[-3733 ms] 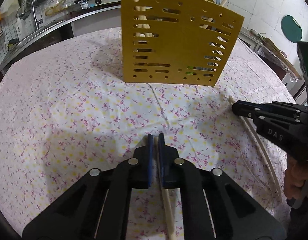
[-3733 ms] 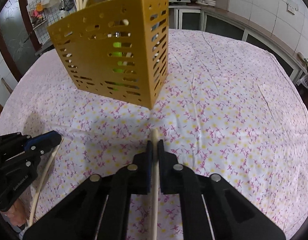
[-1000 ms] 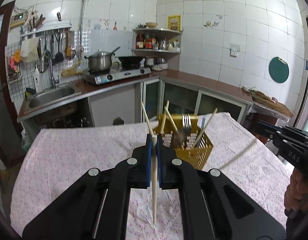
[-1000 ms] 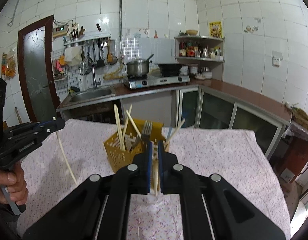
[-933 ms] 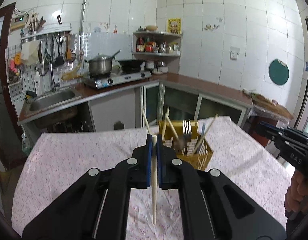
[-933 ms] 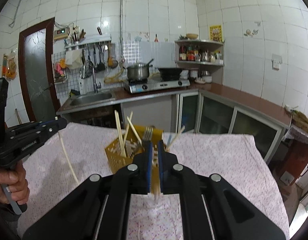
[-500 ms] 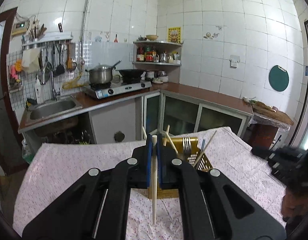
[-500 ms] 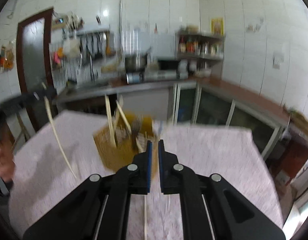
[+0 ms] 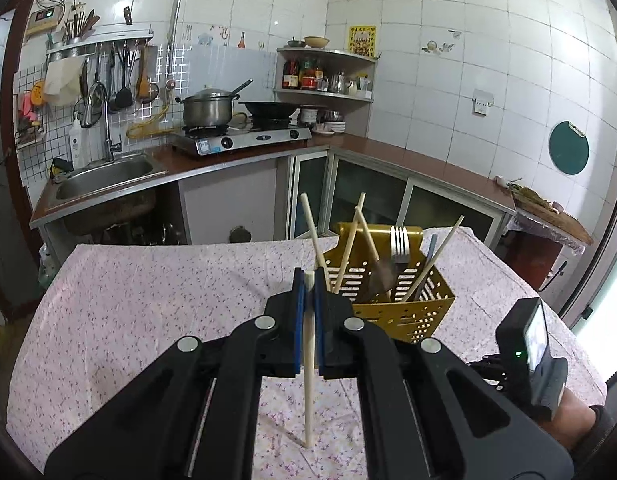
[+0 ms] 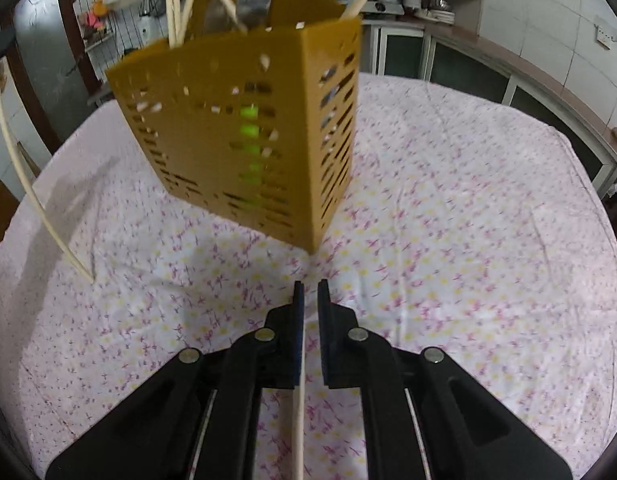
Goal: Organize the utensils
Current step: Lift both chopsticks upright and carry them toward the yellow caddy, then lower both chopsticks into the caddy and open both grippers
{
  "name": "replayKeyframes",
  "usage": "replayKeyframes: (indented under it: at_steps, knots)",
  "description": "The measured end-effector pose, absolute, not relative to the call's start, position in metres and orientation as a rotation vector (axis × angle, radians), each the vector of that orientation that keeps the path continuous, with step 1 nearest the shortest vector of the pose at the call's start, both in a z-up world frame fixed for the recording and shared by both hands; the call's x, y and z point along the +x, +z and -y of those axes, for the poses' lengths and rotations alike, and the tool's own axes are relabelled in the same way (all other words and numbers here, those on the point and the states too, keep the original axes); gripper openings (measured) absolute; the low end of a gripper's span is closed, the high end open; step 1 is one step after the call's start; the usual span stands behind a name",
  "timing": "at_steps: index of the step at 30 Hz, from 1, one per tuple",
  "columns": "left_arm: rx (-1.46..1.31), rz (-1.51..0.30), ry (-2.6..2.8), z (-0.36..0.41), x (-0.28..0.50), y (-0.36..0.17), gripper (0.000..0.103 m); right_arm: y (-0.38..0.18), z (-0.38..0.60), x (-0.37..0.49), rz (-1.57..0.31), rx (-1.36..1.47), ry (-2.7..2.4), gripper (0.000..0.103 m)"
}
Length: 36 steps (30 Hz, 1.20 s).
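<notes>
A yellow slotted utensil holder [image 9: 392, 300] [image 10: 244, 140] stands on the flowered tablecloth with several chopsticks, a fork [image 9: 400, 244] and a spoon in it. My left gripper [image 9: 308, 276] is shut on a pale chopstick [image 9: 308, 380] that hangs upright, its lower tip at the cloth; the right wrist view shows it at the far left [image 10: 24, 184]. My right gripper [image 10: 310, 286] sits low over the cloth just in front of the holder. Its jaws are nearly closed on a second chopstick [image 10: 298, 420], which lies along the left pad and runs back under the gripper.
The round table's tablecloth [image 10: 468, 240] spreads right of the holder. In the left wrist view a hand [image 9: 568, 420] with the right gripper's body is at lower right. Behind the table are the sink [image 9: 104, 176], a stove with a pot [image 9: 206, 110] and cabinets.
My right gripper dropped from high above the table to just over the cloth near the holder and tipped downward. Its chopstick slid back between the jaws. The left gripper sank a little, chopstick still held.
</notes>
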<state>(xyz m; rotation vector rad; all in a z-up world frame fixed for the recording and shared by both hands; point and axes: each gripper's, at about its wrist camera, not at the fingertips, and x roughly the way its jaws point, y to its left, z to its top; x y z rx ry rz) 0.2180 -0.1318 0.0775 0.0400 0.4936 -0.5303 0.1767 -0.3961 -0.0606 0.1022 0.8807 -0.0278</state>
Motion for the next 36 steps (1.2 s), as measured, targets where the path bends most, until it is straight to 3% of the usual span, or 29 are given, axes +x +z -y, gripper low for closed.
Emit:
replayKeyframes:
  at_steps: [4,9,12,16,23,30,36]
  knots:
    - [0.033,-0.505,-0.531,0.129,0.221,0.070,0.003,-0.066,0.396,0.180,-0.897,0.104,-0.025,0.022]
    - [0.029,-0.509,-0.532,0.130,0.223,0.065,0.003,-0.071,0.394,0.186,-0.920,0.085,-0.029,0.022]
    - [0.030,-0.510,-0.531,0.130,0.223,0.065,0.003,-0.072,0.383,0.190,-0.915,0.058,-0.035,0.020]
    - [0.033,-0.513,-0.526,0.131,0.224,0.064,0.003,-0.071,0.378,0.193,-0.913,0.042,-0.032,0.005]
    - [0.035,-0.516,-0.533,0.132,0.220,0.066,0.003,-0.034,0.384,0.173,-0.802,0.085,-0.054,0.005]
    - [0.044,-0.509,-0.539,0.132,0.212,0.070,0.003,0.037,0.393,0.131,-0.551,0.142,-0.068,0.005]
    - [0.043,-0.511,-0.539,0.131,0.207,0.070,0.003,0.056,0.396,0.121,-0.495,0.139,-0.077,0.005]
